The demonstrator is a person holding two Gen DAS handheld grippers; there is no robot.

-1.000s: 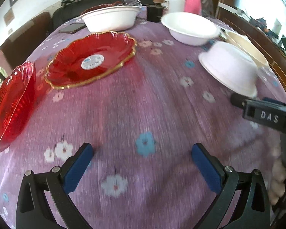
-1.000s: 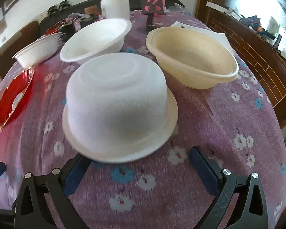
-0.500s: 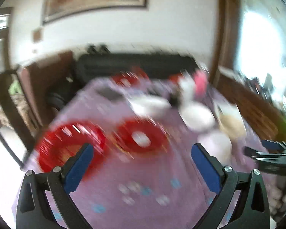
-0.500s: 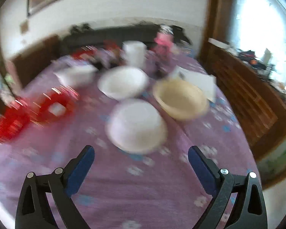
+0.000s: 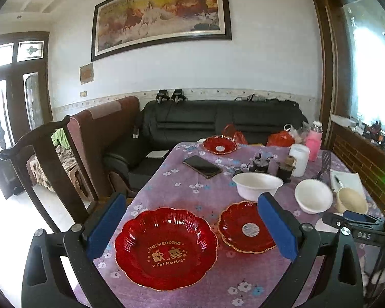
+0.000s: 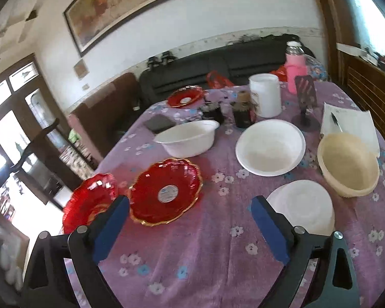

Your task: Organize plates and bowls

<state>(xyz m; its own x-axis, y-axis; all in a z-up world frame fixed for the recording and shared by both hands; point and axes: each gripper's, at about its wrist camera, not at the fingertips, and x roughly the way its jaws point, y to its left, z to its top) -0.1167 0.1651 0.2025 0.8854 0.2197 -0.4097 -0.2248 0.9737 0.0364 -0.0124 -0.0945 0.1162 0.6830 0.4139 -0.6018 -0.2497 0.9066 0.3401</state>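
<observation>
Both grippers held above the counter (image 5: 213, 279), w/ purple flowered cloth; nothing touched.

Left gripper (image 5: 192, 228): jaws spread wide, released, empty. Big red plate (image 5: 165, 249) w/ gold "THE WEDDING" text sits low between the jaws, nearer the left one, at the counter's near-left edge. Small red plate (image 5: 245, 228) w/ round sticker lies just beside it to the right, partly behind the right jaw. Beyond: deep white bowl (image 5: 256, 186), then shallow white bowl (image 5: 313, 196), then tan bowl (image 5: 351, 201) far right. Another red plate (image 5: 219, 145) at the far edge; phone (image 5: 202, 166) near it.

Right gripper (image 6: 190, 228): jaws also wide apart, released, empty. Big red plate (image 6: 89, 202) partly behind the left jaw; small red plate (image 6: 165, 191) just inside it, up and left of centre. Upturned white bowl (image 6: 302, 206) sits right behind the right jaw, rim down on the cloth. Further back, l to r: deep white bowl (image 6: 190, 137), shallow white bowl (image 6: 270, 146), tan bowl (image 6: 349, 164). White jar (image 6: 265, 95) and pink bottle (image 6: 296, 68) at the far side.
</observation>
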